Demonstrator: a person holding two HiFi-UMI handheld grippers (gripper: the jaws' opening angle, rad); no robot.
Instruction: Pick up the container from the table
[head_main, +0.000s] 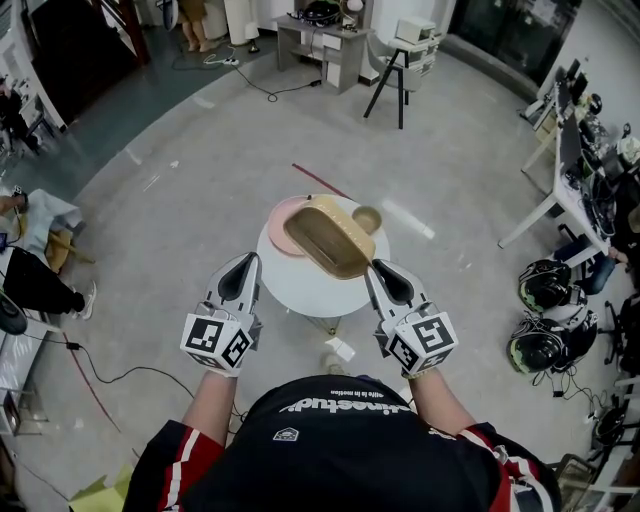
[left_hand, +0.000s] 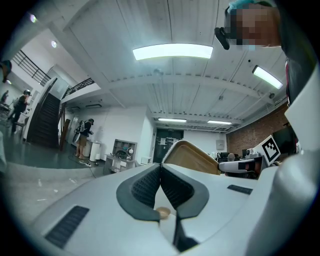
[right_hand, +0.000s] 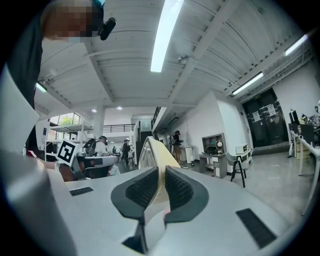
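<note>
Tan rectangular plastic container (head_main: 325, 238): tilted over the round white desk (head_main: 300, 285), pinched at its near rim.
Right claw (head_main: 375, 265): narrow, closed on the container's rim.
Left claw (head_main: 252, 258): jaws together with nothing between them, at the desk's near edge.
Desk, farther side: pink round plate (head_main: 283, 215) partly under the container; small beige round bowl (head_main: 367, 218) just beside it.
</note>
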